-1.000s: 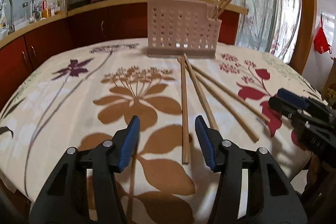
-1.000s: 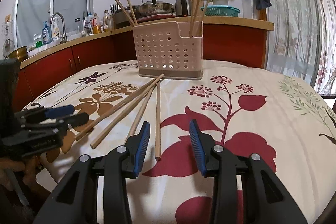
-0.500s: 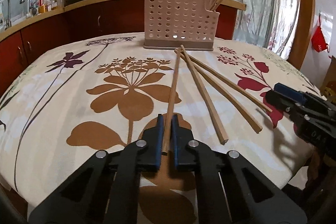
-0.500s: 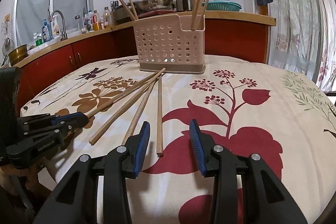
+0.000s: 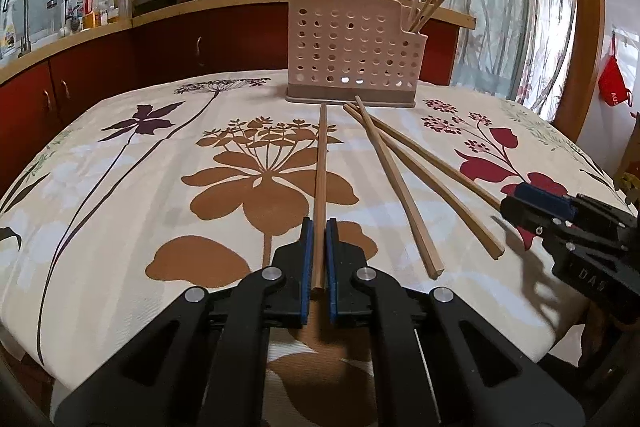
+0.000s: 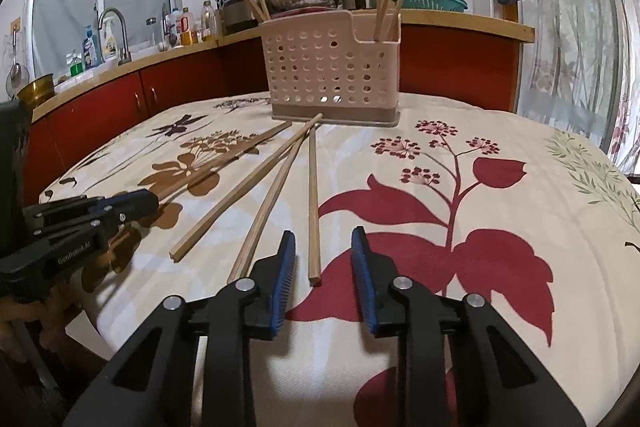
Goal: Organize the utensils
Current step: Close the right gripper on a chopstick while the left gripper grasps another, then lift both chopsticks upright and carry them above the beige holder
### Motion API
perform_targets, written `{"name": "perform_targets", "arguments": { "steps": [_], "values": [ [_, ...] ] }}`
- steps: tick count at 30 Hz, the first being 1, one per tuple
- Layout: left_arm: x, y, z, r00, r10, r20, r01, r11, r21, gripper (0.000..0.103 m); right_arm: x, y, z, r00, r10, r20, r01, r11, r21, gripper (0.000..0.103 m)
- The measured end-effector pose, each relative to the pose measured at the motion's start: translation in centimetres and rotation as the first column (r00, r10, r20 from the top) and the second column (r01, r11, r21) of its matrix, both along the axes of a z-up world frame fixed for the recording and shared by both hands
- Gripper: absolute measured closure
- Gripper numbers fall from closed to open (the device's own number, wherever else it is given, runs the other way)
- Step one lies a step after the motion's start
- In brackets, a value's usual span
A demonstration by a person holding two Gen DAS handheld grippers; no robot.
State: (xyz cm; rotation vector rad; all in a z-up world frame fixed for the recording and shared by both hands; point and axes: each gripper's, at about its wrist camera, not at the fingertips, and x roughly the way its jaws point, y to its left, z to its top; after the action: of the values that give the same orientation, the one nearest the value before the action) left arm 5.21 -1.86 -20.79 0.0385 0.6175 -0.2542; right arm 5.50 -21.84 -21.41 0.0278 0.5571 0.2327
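A pink perforated utensil holder stands at the far side of the table, with chopsticks upright in it; it also shows in the right wrist view. Several wooden chopsticks lie on the flowered tablecloth. My left gripper is shut on the near end of one chopstick, which points toward the holder. The other loose chopsticks lie to its right. My right gripper is open, its jaws either side of the near end of a chopstick on the cloth.
The table's front edge is just below both grippers. A red kitchen counter with pots, bottles and a sink runs behind the table. A curtained window is at the right.
My left gripper closed on the leftmost chopstick and swung it away from the others, now pointing straight ahead. My right gripper stayed open and moved slightly nearer its chopstick's end.
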Motion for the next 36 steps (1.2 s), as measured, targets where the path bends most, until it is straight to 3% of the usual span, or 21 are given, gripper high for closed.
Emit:
{"name": "perform_targets", "arguments": {
  "steps": [3,8,18,36],
  "values": [
    [0.0,0.0,0.0,1.0,0.0,0.001,0.0,1.0,0.001,0.096,0.1,0.2,-0.3,1.0,0.003,-0.01,-0.004,1.0,-0.007,0.079],
    [0.0,0.0,0.0,1.0,0.0,-0.001,0.0,1.0,0.0,0.096,0.1,0.3,-0.4,1.0,0.005,-0.007,-0.005,1.0,-0.01,0.096],
    [-0.3,-0.4,0.5,0.999,-0.015,0.03,0.015,1.0,0.014,0.096,-0.6,-0.4,0.4,0.999,-0.027,0.031,0.027,1.0,-0.009,0.096],
    [-1.8,0.6,4.8,0.987,-0.005,0.16,0.006,1.0,-0.002,0.096,-2.6,-1.7,5.7,0.981,-0.065,0.181,0.067,0.998,-0.004,0.096]
  ]
}}
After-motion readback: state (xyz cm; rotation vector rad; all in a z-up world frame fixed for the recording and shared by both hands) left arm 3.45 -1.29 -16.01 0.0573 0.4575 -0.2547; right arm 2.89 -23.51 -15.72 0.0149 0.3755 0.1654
